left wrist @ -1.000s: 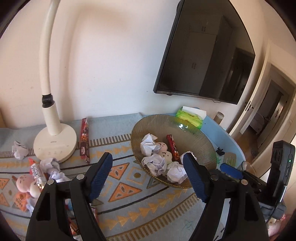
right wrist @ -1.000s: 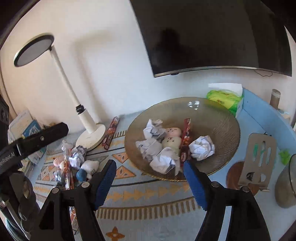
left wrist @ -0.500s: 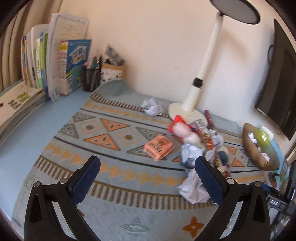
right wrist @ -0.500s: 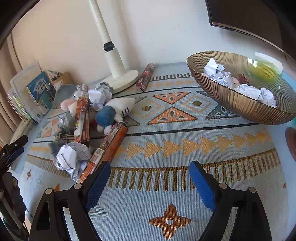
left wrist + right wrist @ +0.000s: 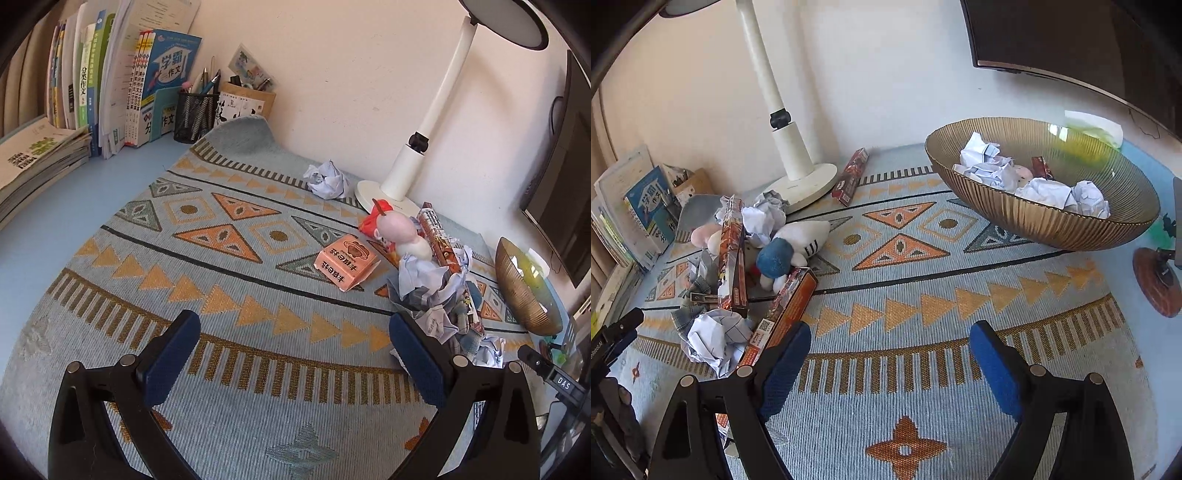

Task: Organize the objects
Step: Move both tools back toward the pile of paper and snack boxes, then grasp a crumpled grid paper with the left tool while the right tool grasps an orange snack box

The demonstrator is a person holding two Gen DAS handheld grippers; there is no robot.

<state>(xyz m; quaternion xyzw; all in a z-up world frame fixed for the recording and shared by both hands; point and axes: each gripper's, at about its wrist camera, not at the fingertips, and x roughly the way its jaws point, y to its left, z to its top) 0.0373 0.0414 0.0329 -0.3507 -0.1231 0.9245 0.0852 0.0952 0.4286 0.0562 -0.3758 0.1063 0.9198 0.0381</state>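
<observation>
Both my grippers are standing wide with nothing between the blue pads, having just been opening. My left gripper [image 5: 293, 354] is hovering over bare patterned mat [image 5: 221, 280]; the orange snack box [image 5: 346, 263] is lying above and right of it, and the pile of crumpled paper [image 5: 436, 291] is sitting just beside its right finger. My right gripper [image 5: 890, 360] is hanging over the mat too, with a long orange box [image 5: 783, 314] near its left finger, a crumpled paper ball [image 5: 713, 338] at lower left, and the gold ribbed bowl [image 5: 1034, 218], well apart, at upper right.
</observation>
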